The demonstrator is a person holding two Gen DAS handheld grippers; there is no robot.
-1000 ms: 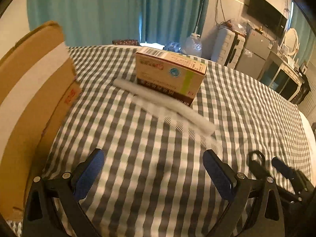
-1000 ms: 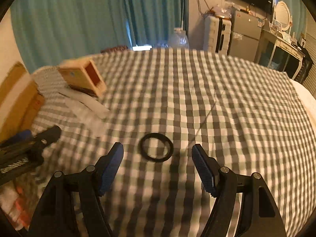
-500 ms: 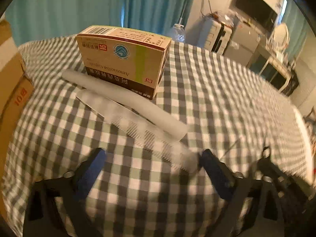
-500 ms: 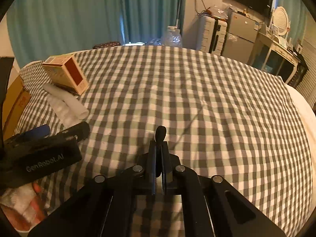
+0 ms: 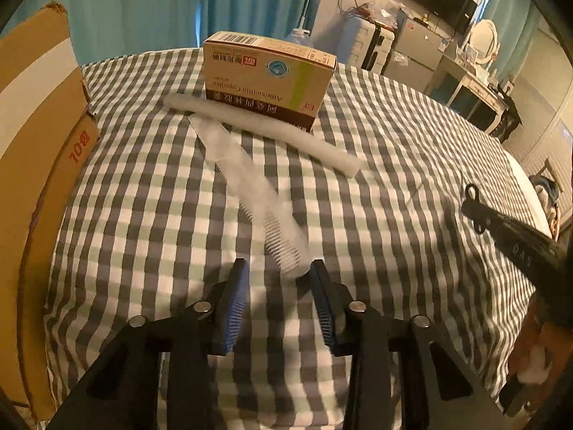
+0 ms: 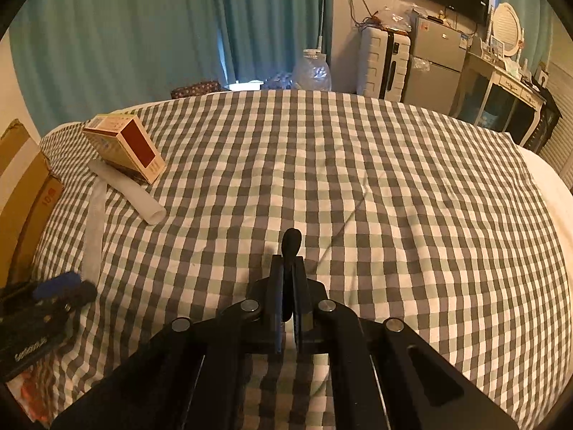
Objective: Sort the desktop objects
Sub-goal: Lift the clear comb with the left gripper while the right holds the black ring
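While the left gripper [image 5: 277,272] closes around the comb [image 5: 250,186] before the "Amoxicillin Capsules" box [image 5: 266,80], the right gripper [image 6: 287,268] pinches a black ring [image 6: 290,242].

Left hand-held gripper [image 5: 277,268] tilts steeply down, its jaws closing, blue pads [image 5: 234,308] half apart with a white comb's [image 5: 250,186] toothed end between them, not yet pressed. Right hand-held gripper [image 6: 289,268] points downward too, jaws clamped tight on a black ring [image 6: 290,243] poking beyond its tips.

Black ring [image 6: 290,242] now in right tool [image 6: 286,268]
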